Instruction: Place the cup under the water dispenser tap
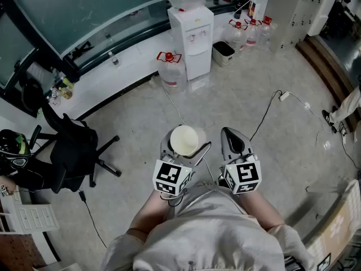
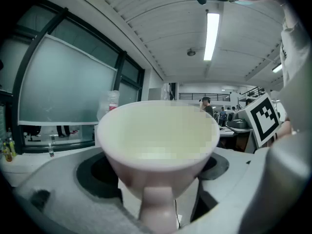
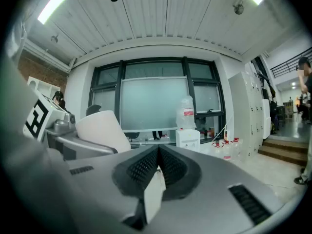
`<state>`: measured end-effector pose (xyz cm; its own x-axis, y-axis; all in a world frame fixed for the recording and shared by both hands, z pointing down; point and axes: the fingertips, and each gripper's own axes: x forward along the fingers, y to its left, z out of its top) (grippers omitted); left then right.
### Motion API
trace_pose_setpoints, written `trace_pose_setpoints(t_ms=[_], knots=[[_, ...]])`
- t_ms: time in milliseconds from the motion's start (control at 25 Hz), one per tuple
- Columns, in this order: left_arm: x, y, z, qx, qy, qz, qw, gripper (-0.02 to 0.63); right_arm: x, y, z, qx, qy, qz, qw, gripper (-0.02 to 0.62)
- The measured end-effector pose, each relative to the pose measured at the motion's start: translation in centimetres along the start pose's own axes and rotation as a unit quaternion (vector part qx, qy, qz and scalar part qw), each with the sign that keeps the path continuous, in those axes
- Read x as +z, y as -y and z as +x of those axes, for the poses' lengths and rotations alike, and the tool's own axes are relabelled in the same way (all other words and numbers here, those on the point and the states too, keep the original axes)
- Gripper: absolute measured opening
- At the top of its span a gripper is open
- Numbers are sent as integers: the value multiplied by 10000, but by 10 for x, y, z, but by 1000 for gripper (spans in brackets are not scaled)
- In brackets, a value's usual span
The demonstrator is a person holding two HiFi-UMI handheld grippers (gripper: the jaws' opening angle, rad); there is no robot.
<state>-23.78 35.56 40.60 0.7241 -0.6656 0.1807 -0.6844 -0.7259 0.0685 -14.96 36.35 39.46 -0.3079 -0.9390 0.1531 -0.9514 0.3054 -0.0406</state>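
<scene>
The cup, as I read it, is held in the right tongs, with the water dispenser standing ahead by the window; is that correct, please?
Not quite: the cup is held in the left tongs, not the right, as the left gripper view shows. The right tongs are shut and empty. The water dispenser does stand ahead by the window.

The cup (image 1: 184,139) is pale cream with a plain wide mouth. It stands upright and empty, clamped between the jaws of the left gripper (image 1: 186,147). The white water dispenser (image 1: 192,38), with a bottle on top, stands on the floor well ahead of that gripper.
</scene>
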Motion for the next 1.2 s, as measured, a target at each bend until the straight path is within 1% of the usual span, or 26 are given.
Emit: trace_pose_setpoints(t_ms=[360,520,680,920,1080,1200], knots=[[-3,1,-1,-75,-49,30,10000,460,-3,-4,1,-45,-18,27,10000,28],[-7,3,6,-105,-114,18,9999,460,-6,6,2,-189,-28,115,9998,28],[-11,7,19,-41,-178,-30,9998,460,-12,21,7,-133,-77,127,9998,28],[-10,5,61,244,-229,-78,9994,460,-17,59,31,180,-157,145,9996,28],[1,5,106,473,-190,-138,9986,460,-12,102,53,427,-194,145,9988,29],[11,10,147,638,-142,-163,9977,460,-6,143,67,602,-192,100,9979,28]])
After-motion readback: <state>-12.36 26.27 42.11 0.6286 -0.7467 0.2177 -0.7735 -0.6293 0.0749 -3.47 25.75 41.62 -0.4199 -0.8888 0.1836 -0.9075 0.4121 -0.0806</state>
